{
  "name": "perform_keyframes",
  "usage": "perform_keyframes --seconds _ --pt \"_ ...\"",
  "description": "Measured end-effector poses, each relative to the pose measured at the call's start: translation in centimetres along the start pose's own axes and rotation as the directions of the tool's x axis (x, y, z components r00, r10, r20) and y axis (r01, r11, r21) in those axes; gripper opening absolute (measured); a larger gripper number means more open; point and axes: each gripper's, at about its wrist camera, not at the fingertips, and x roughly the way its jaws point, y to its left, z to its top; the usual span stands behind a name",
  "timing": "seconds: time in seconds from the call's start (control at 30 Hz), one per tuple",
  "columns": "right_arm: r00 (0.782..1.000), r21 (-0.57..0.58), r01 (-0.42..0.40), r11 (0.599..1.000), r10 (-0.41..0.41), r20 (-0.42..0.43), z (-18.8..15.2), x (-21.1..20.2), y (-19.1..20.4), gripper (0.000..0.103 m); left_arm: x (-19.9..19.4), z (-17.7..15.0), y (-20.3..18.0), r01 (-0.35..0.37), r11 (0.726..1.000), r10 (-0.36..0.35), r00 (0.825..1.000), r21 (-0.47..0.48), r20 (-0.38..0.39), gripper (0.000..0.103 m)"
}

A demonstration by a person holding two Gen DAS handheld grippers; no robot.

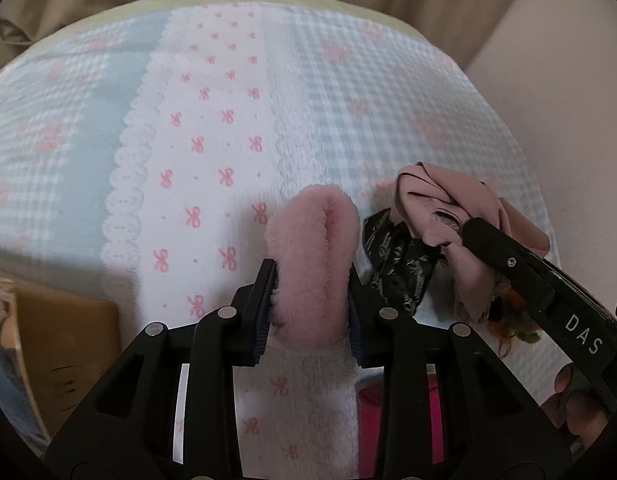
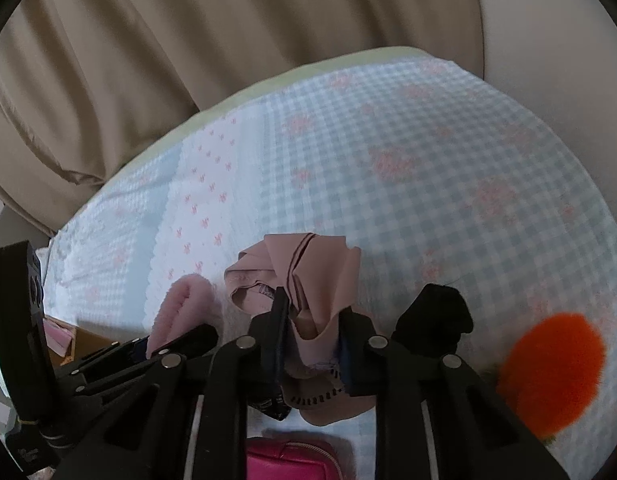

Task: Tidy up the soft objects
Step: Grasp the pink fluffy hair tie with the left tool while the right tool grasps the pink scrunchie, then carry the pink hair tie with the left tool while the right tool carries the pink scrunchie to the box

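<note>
My left gripper (image 1: pixel 310 280) is shut on a fluffy pink fur piece (image 1: pixel 312 248), held above the patterned bedspread (image 1: pixel 212 128). The pink fur also shows in the right wrist view (image 2: pixel 184 312). My right gripper (image 2: pixel 310 326) is shut on a dusty-pink cloth garment (image 2: pixel 304 272), just right of the left gripper; the garment also shows in the left wrist view (image 1: pixel 444 204). A black patterned cloth (image 1: pixel 400 264) lies under the garment. A fuzzy orange soft object (image 2: pixel 552 368) lies on the bed at the right.
A cardboard box (image 1: pixel 68 344) stands at the lower left beside the bed. A magenta pouch (image 2: pixel 292 460) lies near the front edge. Beige curtains (image 2: pixel 188 60) hang behind the bed. A black cloth (image 2: pixel 436 320) lies by the right gripper.
</note>
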Motion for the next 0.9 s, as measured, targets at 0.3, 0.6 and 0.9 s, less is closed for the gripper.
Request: perform_keyframes --seconds 0.3,0.6,0.9 --pt "0.998 0.001 -0.009 1.000 0.009 0.062 1.5 -4.7 1.1 0.018 -5.0 0.7 -0.9 0.009 1.000 -0.008 0.998 -0.005 0.055 0.029" --pt "0.992 -0.039 -0.027 0.999 0.032 0.123 2.9 -12.9 4.2 0.018 -13.7 1.1 -2.3 0.007 1.000 -0.004 0.990 -0.021 0.139 0.029" --pt "0.985 -0.124 -0.060 0.990 0.079 0.154 3.0 -21.5 10.0 0.018 -24.7 -0.6 -1.9 0.012 0.997 0.006 0.974 -0.078 0.225 0.029"
